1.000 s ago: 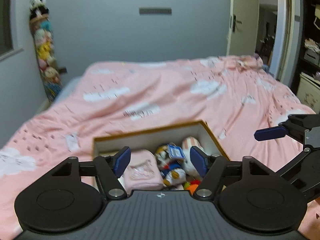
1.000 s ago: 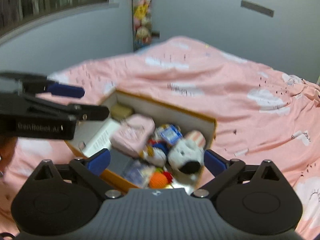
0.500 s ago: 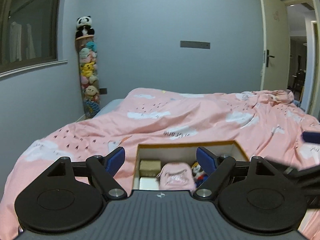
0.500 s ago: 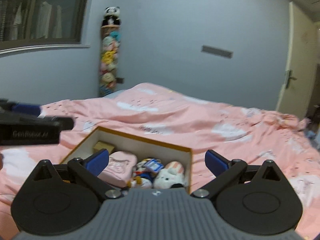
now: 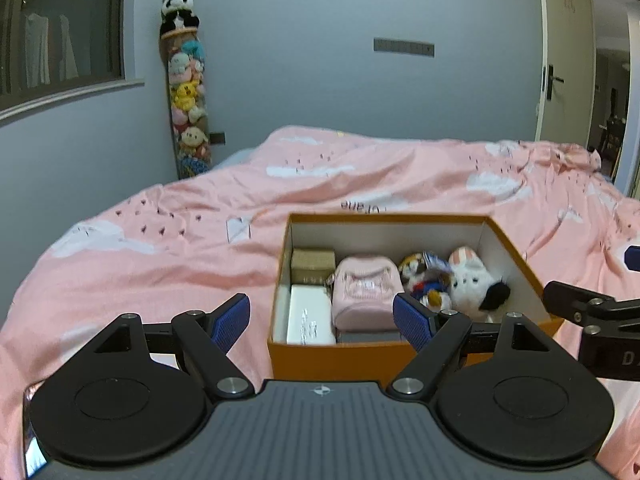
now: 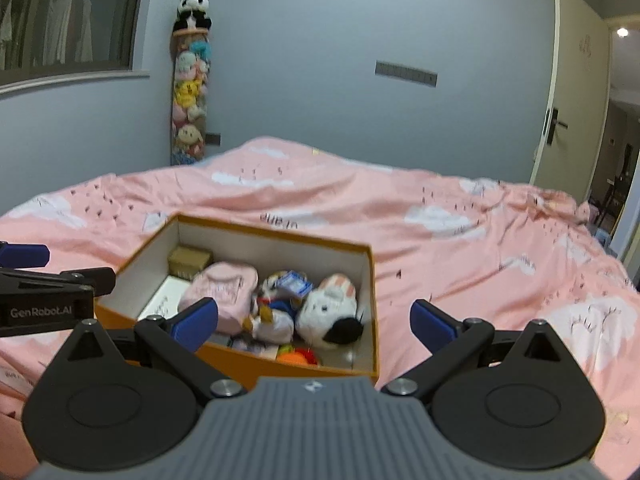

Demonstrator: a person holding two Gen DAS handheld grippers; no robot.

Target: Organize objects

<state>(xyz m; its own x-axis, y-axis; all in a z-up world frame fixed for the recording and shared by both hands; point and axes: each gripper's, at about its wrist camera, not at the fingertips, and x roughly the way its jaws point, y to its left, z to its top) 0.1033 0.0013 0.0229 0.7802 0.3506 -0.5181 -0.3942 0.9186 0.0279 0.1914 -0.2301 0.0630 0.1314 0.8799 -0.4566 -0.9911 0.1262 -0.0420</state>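
Both tools stand with their 2 blue-padded fingers spread wide and nothing between them: the left tool (image 5: 322,320) and the right tool (image 6: 314,320) hang side by side above the near edge of the bed, each showing at the edge of the other's view. Just ahead of them, slightly right of the left tool and slightly left of the right one, sits the orange box (image 5: 340,354) with no lid on it, resting on the pink quilt (image 5: 180,248). Inside it, from the left tool's side outward, lie a white flat carton (image 5: 310,318), a small brown carton (image 5: 313,264) behind it, a pink pouch (image 5: 366,294) in the middle, a duck plush (image 6: 276,312) and a white rabbit plush (image 6: 330,310) on the far right. I see no loose item on the quilt around the box. That fits either a sorting that is done, with the tools drawn back, or one where the contents are about to be taken out and arranged; I cannot tell which. Any reach into the box would call for coming in over its near wall.
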